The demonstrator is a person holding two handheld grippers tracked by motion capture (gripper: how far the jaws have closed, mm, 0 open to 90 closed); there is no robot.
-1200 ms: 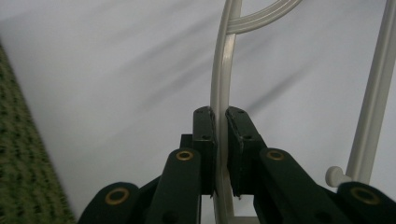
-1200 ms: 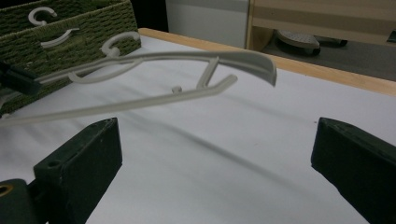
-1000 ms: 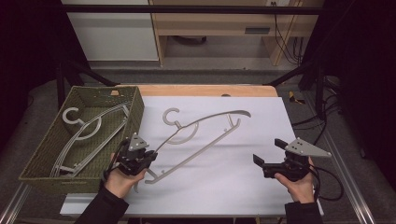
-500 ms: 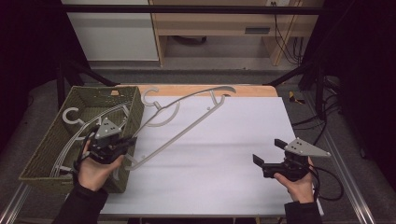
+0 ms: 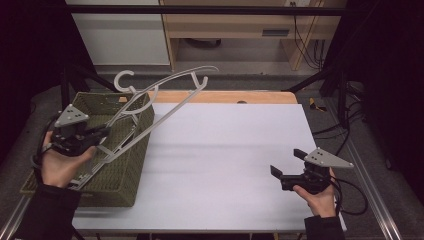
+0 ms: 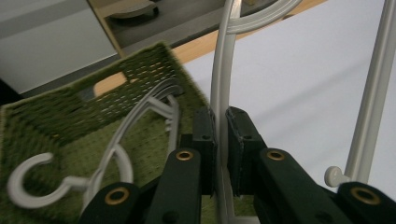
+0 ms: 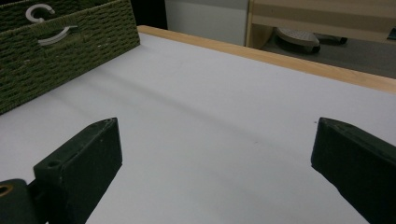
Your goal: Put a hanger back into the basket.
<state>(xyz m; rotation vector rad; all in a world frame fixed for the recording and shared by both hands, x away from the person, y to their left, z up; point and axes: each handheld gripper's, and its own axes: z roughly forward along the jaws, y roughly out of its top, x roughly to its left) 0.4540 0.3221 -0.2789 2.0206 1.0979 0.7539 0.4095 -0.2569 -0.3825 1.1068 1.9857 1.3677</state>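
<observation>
Since half a second ago, your left gripper (image 5: pixel 100 131) has carried the pale grey plastic clothes hanger (image 5: pixel 165 95) further left, over the green woven rectangular basket (image 5: pixel 125 180). Its jaws are clamped on one thin arm of the hanger, which is tilted, with the hook (image 5: pixel 124 80) raised beyond the basket's far edge. Another white hanger (image 6: pixel 107 158) lies inside the basket. On the white table (image 5: pixel 225 150), your right gripper (image 5: pixel 284 173) rests near the front edge with its jaws wide apart, holding nothing.

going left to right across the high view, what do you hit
left tool → green woven basket → bare white tabletop → right tool → its trailing cable
</observation>
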